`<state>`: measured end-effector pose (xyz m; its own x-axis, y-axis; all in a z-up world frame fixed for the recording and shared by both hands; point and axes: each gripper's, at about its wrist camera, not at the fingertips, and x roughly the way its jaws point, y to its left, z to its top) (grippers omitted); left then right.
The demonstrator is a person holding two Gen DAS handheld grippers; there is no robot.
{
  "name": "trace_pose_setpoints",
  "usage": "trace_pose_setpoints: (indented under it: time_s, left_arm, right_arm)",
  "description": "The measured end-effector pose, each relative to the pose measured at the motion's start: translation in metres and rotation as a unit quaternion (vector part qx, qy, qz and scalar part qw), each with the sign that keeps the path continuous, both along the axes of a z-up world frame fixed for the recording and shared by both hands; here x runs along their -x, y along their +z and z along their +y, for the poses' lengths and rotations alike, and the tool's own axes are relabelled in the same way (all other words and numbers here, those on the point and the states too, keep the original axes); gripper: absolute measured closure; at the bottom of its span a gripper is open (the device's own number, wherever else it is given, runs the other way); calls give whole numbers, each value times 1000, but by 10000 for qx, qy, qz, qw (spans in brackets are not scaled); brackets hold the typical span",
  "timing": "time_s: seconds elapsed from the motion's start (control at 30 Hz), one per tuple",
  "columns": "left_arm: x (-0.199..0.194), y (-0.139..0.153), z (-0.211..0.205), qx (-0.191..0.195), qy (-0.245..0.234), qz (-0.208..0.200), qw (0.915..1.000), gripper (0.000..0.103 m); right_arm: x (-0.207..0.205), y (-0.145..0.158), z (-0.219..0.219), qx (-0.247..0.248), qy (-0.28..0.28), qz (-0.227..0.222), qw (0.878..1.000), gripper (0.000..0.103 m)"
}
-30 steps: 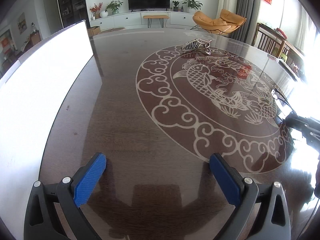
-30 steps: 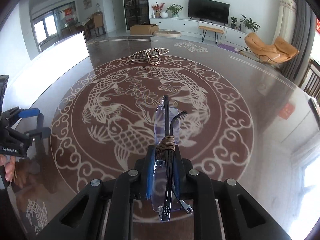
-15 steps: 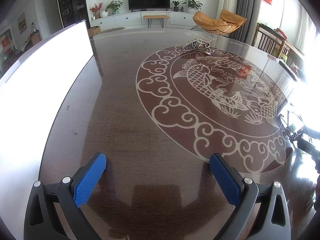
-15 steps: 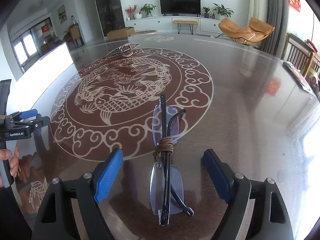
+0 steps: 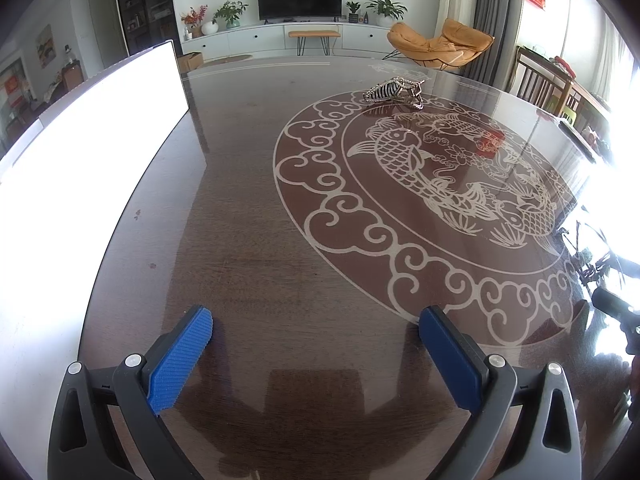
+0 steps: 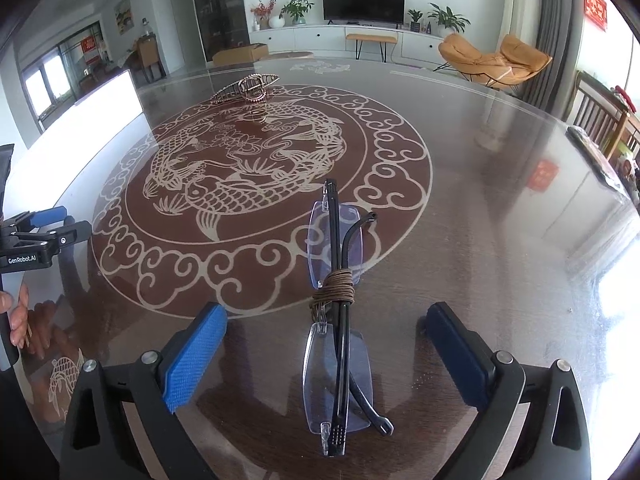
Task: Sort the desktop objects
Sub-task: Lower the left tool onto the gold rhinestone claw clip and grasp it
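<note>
Your right gripper [image 6: 326,354] has just been opening and its blue pads [image 6: 192,360] now stand wide apart, touching nothing. Between them, flat on the glossy table [image 6: 500,208], lie the folded glasses [image 6: 338,320]: rimless lenses, black arms crossed, a brown cord [image 6: 333,290] wound around the middle, one lens near you and the other farther out. The pads flank the near lens with a clear gap on each side. The far lens overlaps the scrolled border of the round fish medallion [image 6: 248,176]. At the left edge of the right wrist view you see your left gripper [image 6: 40,224] side-on, with fingers [image 6: 18,312] wrapped on its handle. From the left wrist view, the left gripper [image 5: 316,354] is spread open too, pads [image 5: 180,360] over bare dark wood. Past the medallion's far rim sits a metal hair claw [image 6: 246,87], resting on the table by itself, well apart from the glasses. A bright white panel [image 5: 80,140] runs along the table's left side; it's blown out, so what it is can't be told. Beyond the table: a TV [image 6: 363,2] on a white cabinet and an orange lounge chair [image 6: 494,58].
</note>
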<state>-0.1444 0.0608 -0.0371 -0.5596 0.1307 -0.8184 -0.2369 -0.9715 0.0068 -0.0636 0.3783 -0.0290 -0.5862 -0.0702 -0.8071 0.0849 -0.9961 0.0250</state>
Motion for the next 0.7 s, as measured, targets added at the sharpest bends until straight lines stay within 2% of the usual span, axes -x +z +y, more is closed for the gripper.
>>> trace_pose_setpoints:
  time_s: [0.13, 0.23, 0.53, 0.7]
  left_arm:
    - [6, 1, 2, 2, -140, -57, 9999, 0]
    - [26, 2, 14, 31, -704, -76, 9975, 0]
    - [133, 5, 72, 26, -1330, -61, 9911, 0]
    - [173, 6, 100, 23, -1628, -56, 9866, 0]
  right_arm:
    - [1, 0, 0, -133, 5, -27, 9999, 0]
    - [1, 0, -1, -128, 4, -26, 9999, 0]
    - [1, 0, -1, -130, 6, -26, 9999, 0]
    - [1, 0, 0, -130, 6, -25, 9999, 0]
